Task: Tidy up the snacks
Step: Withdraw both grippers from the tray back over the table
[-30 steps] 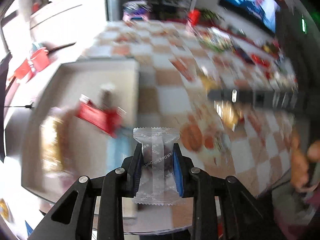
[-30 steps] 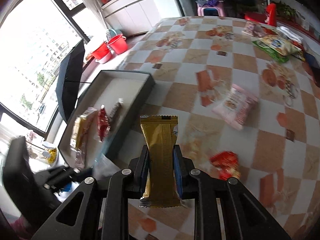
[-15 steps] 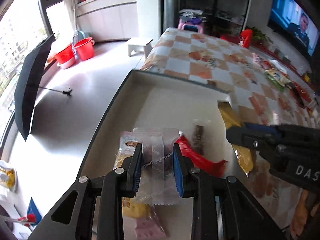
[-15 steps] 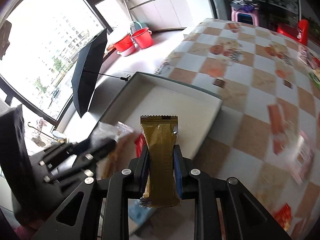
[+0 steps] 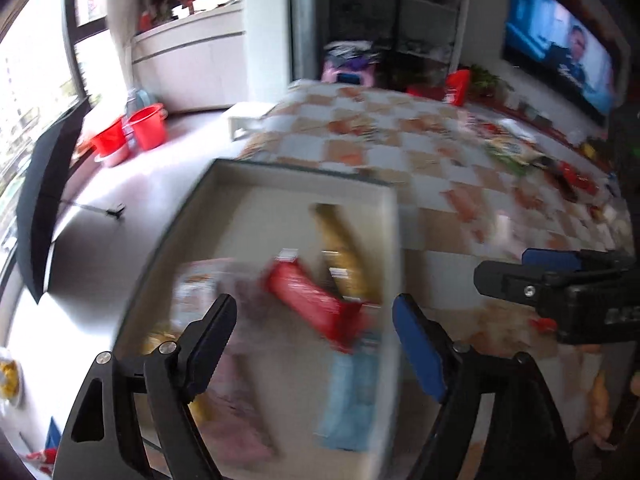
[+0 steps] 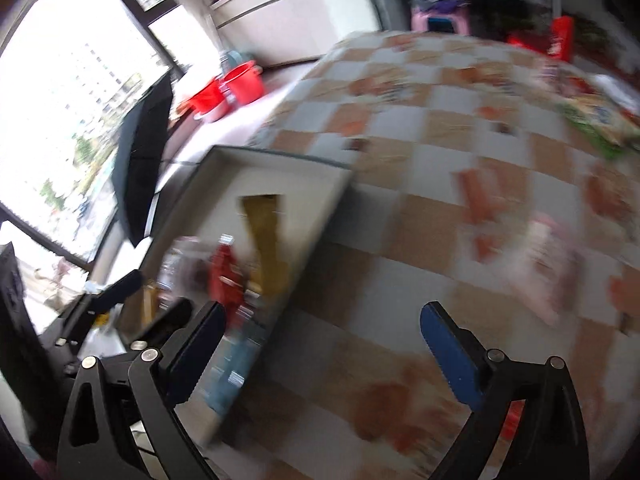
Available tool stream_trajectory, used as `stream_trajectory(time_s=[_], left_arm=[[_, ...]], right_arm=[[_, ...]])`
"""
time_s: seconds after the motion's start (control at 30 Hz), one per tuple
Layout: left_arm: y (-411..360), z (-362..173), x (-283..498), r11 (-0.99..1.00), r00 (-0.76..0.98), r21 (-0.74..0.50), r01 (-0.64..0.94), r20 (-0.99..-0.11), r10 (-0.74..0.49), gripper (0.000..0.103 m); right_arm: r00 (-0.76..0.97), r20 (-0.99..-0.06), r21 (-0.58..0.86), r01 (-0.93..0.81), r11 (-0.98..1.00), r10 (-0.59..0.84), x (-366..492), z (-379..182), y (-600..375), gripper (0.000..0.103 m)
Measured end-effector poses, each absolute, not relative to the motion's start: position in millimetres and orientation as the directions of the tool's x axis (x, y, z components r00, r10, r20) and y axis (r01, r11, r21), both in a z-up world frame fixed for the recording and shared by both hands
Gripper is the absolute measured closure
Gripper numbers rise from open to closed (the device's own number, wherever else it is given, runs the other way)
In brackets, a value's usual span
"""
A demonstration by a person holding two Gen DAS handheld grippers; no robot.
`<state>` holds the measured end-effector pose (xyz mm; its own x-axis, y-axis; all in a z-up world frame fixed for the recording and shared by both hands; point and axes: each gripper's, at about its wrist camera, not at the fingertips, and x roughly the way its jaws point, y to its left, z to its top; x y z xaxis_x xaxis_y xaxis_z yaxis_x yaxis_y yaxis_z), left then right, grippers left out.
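Note:
A shallow box (image 5: pixel 304 178) with a dark rim sits at the table's left edge and holds several snacks: a gold packet (image 5: pixel 340 248), a red packet (image 5: pixel 316 300), a blue packet (image 5: pixel 348 392) and blurred ones at the left. My left gripper (image 5: pixel 316 340) is open and empty above the box. My right gripper (image 6: pixel 324 348) is open and empty, over the table by the box's (image 6: pixel 276 160) right wall. The gold packet (image 6: pixel 268 240) and red packet (image 6: pixel 226 276) show there too. The right gripper also appears in the left wrist view (image 5: pixel 560 280).
The checkered table (image 6: pixel 440 152) carries a pink packet (image 6: pixel 540 264) and more snacks at the far right (image 6: pixel 596 116). Red buckets (image 5: pixel 132 136) and a black umbrella (image 5: pixel 44 208) are on the floor at left. A TV (image 5: pixel 560 44) hangs on the right.
Both grippers have opened. The clear-wrapped snack has left my left gripper and the gold packet has left my right; the gold one now lies in the box. Both views are swinging.

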<state>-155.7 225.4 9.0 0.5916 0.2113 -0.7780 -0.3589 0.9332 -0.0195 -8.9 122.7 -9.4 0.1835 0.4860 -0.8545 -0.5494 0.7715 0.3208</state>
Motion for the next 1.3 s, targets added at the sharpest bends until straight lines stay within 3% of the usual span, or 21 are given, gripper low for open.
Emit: stream_trajectory(time_s=[0.27, 0.47, 0.57, 0.67, 0.83, 1.3], left_arm=[[117, -3, -137, 0.986, 0.65, -0.016, -0.167, -0.754, 0.098, 0.017], [95, -37, -109, 0.976, 0.621, -0.008, -0.216, -0.773, 0.131, 0.017], [97, -53, -97, 0.972, 0.584, -0.013, -0.235, -0.801, 0.131, 0.017], [99, -71, -92, 0.968, 0.537, -0.004, -0.25, -0.832, 0.135, 0.016], [102, -78, -95, 0.953, 0.547, 0.016, -0.303, -0.816, 0.187, 0.0], [105, -79, -97, 0.948, 0.57, 0.007, -0.319, -0.798, 0.198, 0.0]], right_arm=[[0.362, -0.883, 0.204, -0.28, 0.938, 0.3, -19, -24, -26, 0.0], [0.41, -0.904, 0.085, -0.099, 0.991, 0.118, -20, -44, -108, 0.0], [0.372, -0.923, 0.101, -0.025, 0.995, 0.103, -21, -65, -137, 0.0], [0.406, -0.914, -0.023, -0.062, 0.998, 0.004, -24, -71, -133, 0.0], [0.486, -0.874, -0.023, -0.096, 0.995, 0.027, -32, -72, -128, 0.0], [0.553, -0.832, -0.023, -0.111, 0.994, 0.043, -38, -78, -129, 0.0]])
